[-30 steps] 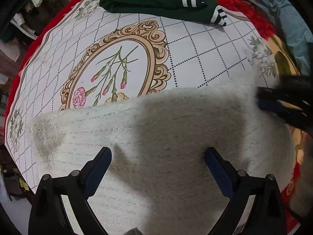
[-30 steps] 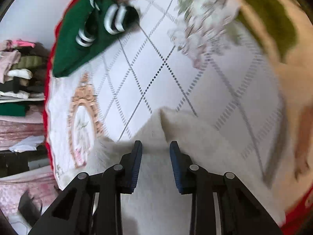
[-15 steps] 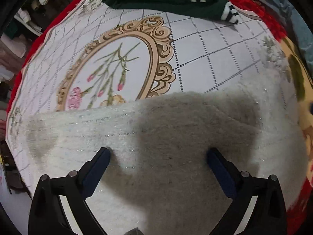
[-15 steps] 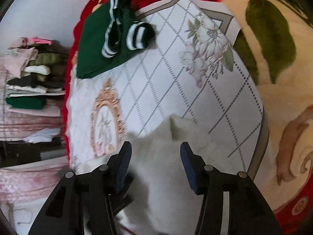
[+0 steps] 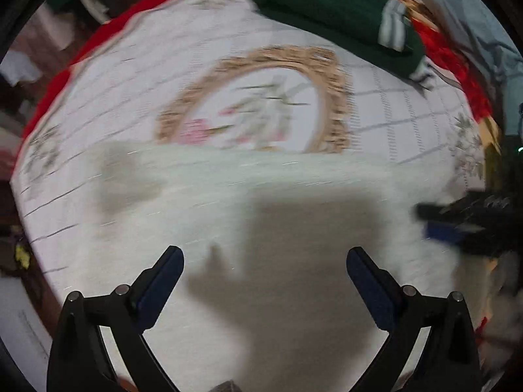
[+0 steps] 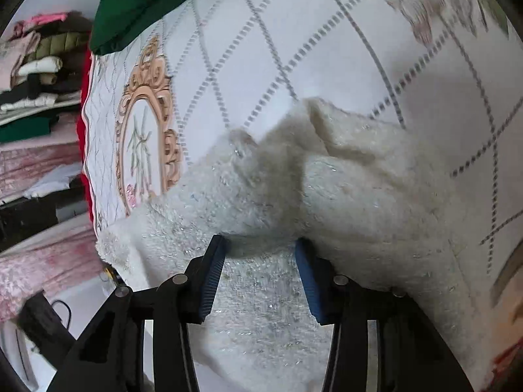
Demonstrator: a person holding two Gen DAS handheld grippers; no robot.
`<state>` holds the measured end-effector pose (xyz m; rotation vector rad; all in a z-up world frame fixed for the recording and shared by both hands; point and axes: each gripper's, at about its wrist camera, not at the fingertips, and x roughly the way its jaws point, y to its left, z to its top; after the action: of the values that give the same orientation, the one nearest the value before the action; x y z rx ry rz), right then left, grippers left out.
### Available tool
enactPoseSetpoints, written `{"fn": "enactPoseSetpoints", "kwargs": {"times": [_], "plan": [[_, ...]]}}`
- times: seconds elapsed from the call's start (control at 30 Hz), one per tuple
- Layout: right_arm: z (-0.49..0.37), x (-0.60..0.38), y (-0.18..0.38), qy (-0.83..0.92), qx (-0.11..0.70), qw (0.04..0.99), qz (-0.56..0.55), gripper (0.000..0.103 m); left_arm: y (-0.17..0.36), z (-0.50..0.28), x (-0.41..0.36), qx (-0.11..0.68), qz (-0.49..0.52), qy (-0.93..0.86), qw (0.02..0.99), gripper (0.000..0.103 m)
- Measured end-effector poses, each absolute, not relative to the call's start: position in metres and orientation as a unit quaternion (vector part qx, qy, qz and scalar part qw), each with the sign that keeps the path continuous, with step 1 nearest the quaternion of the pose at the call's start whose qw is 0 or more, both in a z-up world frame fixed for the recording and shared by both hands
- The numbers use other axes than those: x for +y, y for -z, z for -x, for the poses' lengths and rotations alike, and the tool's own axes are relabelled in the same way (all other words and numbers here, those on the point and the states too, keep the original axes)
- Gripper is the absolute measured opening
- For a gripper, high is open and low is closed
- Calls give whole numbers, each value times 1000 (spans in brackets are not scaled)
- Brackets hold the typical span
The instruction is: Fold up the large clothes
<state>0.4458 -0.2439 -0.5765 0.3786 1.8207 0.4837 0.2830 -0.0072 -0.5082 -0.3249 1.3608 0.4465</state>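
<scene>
The right gripper (image 6: 260, 245) pointed steeply down at a fluffy white garment (image 6: 343, 196), its 2 blue-padded jaws part-way apart with a raised fold of the fleece bunched between them. The jaws had just been closing a little after widening. The fabric touched the tips of both pads, but whether they actually pressed on it could not be told. The left gripper (image 5: 264, 258) hung almost straight down over the same garment (image 5: 228, 202), its jaws spread wide with nothing between them, and its own shadow fell on the pile below. That view was smeared by motion blur.

The white garment lay across the near part of a quilted white bedspread (image 6: 261, 49) printed with a dotted diamond grid and a gold oval frame (image 5: 261, 98) holding pink flowers. Its far edge ran just below that frame in the left wrist view, covering the frame's lower rim. In the same view the right gripper showed as a dark blurred shape (image 5: 464, 225) at the garment's right end.

A folded dark green garment (image 5: 336, 19) with white stripes sat at the far end of the bedspread, well apart from the white one. A stack of folded clothes (image 6: 36, 65) stood on shelves beyond the bed's red edge (image 5: 55, 81).
</scene>
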Motion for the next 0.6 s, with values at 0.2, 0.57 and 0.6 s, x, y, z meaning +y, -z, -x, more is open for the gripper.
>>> {"fn": "enactPoseSetpoints", "kwargs": {"times": [0.2,0.57,0.6], "plan": [[-437,-276,497,-213,714,655,-126,65,487,-234,79,600,150,-306,724,102],[-452,-290,512,-225,696,672,-117,75,537,-250,152,571,274,-292,716,100],[-453,-287,514,-229,696,671,-116,77,542,-256,151,571,269,-289,720,93]]}}
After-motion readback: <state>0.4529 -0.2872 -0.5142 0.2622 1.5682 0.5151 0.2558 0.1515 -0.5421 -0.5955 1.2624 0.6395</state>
